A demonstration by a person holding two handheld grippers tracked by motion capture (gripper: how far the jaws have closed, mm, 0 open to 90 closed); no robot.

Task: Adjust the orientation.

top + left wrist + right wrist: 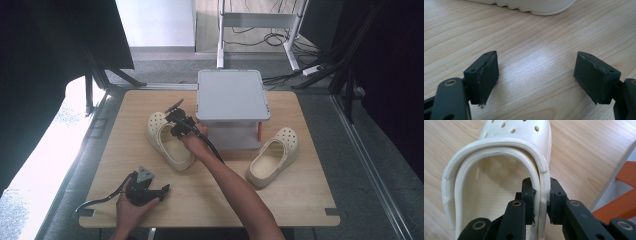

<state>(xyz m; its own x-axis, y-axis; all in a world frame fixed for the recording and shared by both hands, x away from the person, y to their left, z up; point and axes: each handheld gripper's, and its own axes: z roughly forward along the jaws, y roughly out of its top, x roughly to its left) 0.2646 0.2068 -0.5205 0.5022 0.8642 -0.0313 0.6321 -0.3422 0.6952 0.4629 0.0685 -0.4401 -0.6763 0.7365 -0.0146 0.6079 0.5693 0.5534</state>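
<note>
Two cream perforated clogs lie on the wooden table (300, 200). The left clog (167, 142) sits beside the grey stand, the right clog (275, 157) toward the table's right. My right gripper (179, 122) reaches over the left clog. In the right gripper view it (543, 195) is shut on that clog's (496, 192) side wall, one jaw inside and one outside, near the strap's ribbed pivot. My left gripper (161, 192) rests low at the front left, held in a hand. Its jaws (536, 75) stand open over bare wood, with a clog's sole edge (534, 6) beyond them.
A grey two-level stand (231, 95) occupies the table's back centre, close to the right of the held clog. Its orange side parts (626, 195) show by my right gripper. A white desk frame and cables stand on the floor behind the table.
</note>
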